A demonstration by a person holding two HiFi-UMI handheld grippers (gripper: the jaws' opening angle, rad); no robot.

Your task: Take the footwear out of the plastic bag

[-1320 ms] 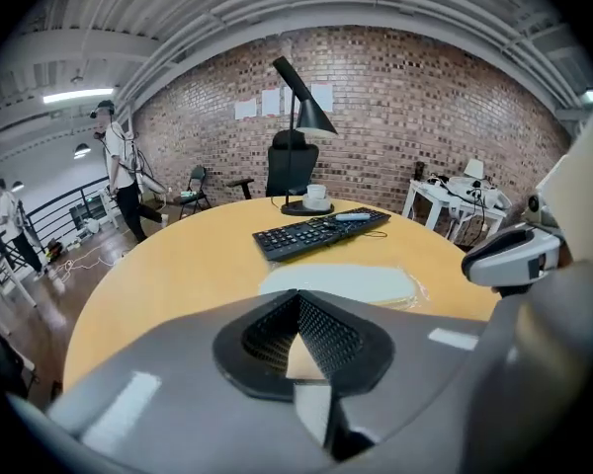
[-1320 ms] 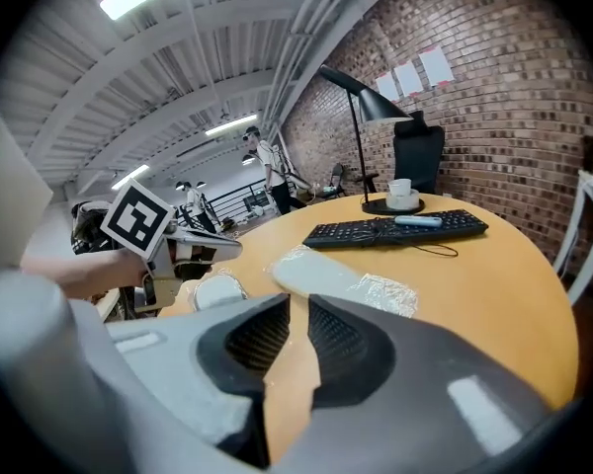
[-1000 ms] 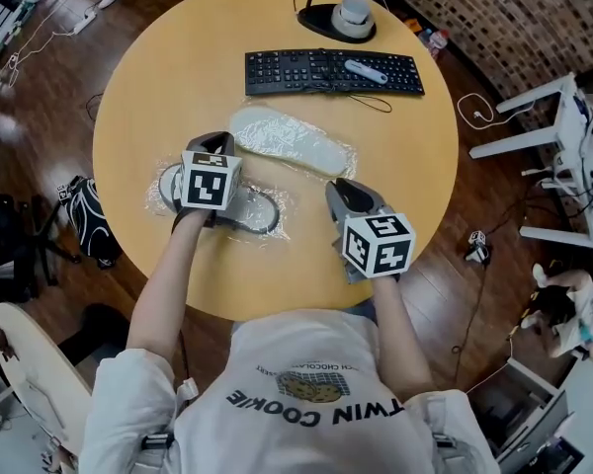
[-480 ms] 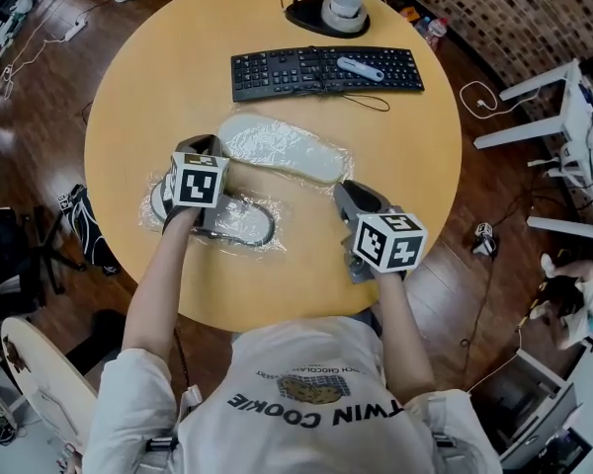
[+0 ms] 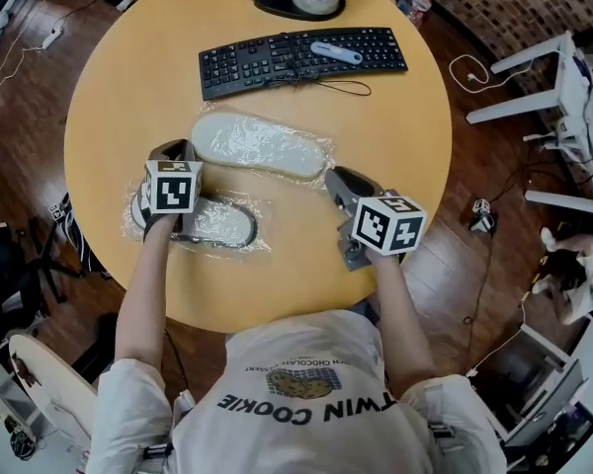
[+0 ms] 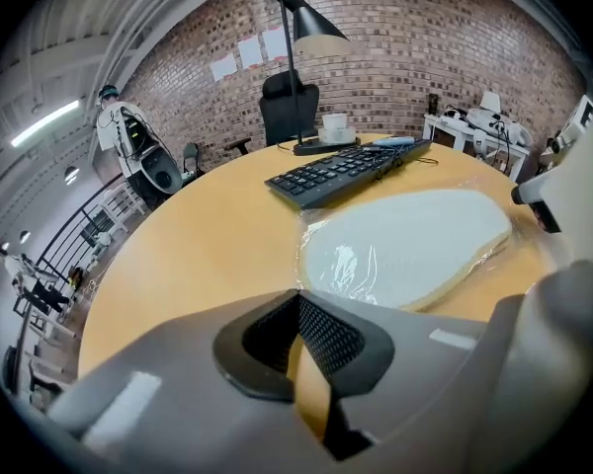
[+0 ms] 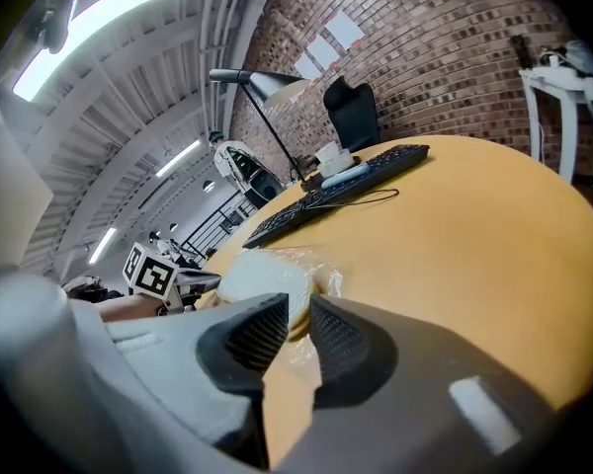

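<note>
**Nearly on the bags – 2 slippers wrapped, nothing gripped yet**

Head view: round table [image 5: 395, 117], person at the near edge w/ a gripper in each hand. There are 2 slippers, each in what looks like its own clear plastic. The sole-up slipper [image 5: 262, 144] lies mid-table in the far bag [image 5: 341, 161]. The near slipper [image 5: 222, 227] lies strap-up in the near bag [image 5: 265, 237], just below-left of it. The left gripper [image 5: 173, 149] sits over the near slipper's left end; can't tell if it touches. The right gripper [image 5: 334, 178] is just beside the sole-up slipper's right end, not on it. At the far edge: 1 keyboard [image 5: 301, 57] and 1 lamp base [image 5: 272, 3].

Left gripper view: pads meet at the tips, clenched, w/ no plastic visible btwn them. The sole-up slipper is ahead to the right, w/ the keyboard behind it.

Right gripper view: jaws a little apart and empty. The wrapped end of the sole-up slipper is right ahead of the gap.

Step, my read: approach to the first grasp. Neither shoe is out, so the task has barely begun. Next prob needs one gripper pinching loose film at a bag mouth while the other holds or pulls the shoe. The left needs to open up first. Can't tell where the bag mouths are.

Count: 2 slippers, 2 bags, 2 grippers, 1 keyboard, 1 lamp.
</note>
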